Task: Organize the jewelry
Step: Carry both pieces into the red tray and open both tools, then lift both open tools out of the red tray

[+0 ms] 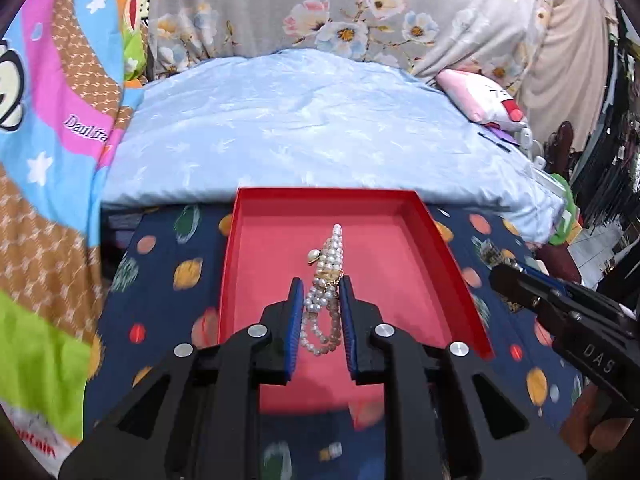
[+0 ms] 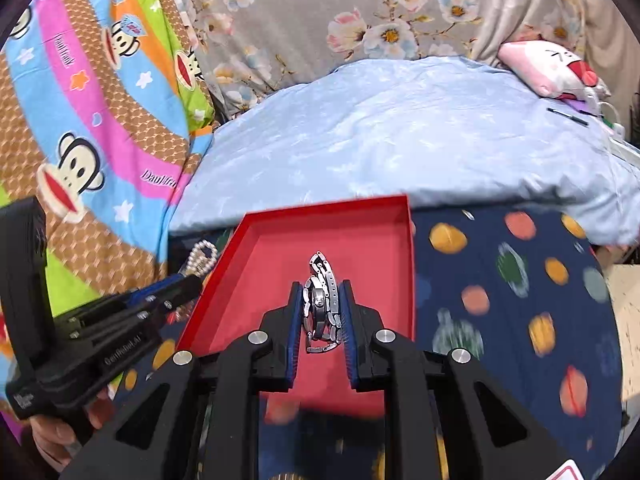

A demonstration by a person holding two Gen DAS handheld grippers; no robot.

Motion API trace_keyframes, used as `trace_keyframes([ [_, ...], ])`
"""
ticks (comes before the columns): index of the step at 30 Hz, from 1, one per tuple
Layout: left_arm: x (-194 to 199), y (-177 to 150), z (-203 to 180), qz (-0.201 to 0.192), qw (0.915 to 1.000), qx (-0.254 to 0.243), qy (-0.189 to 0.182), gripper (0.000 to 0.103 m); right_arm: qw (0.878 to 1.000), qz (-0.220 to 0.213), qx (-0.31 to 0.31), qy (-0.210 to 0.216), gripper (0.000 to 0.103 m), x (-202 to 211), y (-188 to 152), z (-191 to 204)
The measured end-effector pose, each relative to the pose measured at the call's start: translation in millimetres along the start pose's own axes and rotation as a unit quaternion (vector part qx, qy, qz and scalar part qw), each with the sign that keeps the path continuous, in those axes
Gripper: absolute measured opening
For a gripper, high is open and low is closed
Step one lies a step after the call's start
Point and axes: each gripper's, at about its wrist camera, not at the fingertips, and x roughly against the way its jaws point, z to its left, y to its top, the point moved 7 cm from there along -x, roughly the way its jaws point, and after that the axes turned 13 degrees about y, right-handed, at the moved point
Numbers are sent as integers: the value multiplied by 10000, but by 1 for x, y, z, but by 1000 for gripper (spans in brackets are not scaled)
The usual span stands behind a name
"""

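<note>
A shallow red tray (image 1: 440,248) lies on a dark blue spotted cloth. My left gripper (image 1: 320,292) is shut on a pearl bracelet (image 1: 326,280) and holds it over the tray's middle. My right gripper (image 2: 320,296) is shut on a silver metal watch (image 2: 322,304) and holds it over the same red tray (image 2: 384,208). The right gripper shows at the right edge of the left wrist view (image 1: 504,276). The left gripper (image 2: 192,280) with its pearls (image 2: 200,258) shows left of the tray in the right wrist view.
The spotted cloth (image 2: 500,300) covers the surface around the tray. A light blue quilt (image 1: 304,120) lies behind it. A cartoon-print blanket (image 2: 80,120) hangs at the left, floral fabric (image 1: 320,8) at the back, a pink plush (image 2: 552,68) far right.
</note>
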Motion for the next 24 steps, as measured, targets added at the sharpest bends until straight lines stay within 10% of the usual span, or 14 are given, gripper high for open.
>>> trace_keyframes([
  [15, -106, 35, 3, 366, 9990, 104, 242, 19, 9984, 450, -119, -309, 19, -100, 45, -55],
  [19, -103, 40, 10, 237, 9986, 189, 439, 55, 9987, 266, -152, -400, 28, -90, 51, -60],
  [24, -76, 36, 27, 24, 9976, 272, 631, 69, 9992, 47, -242, -312, 35, -56, 47, -55],
])
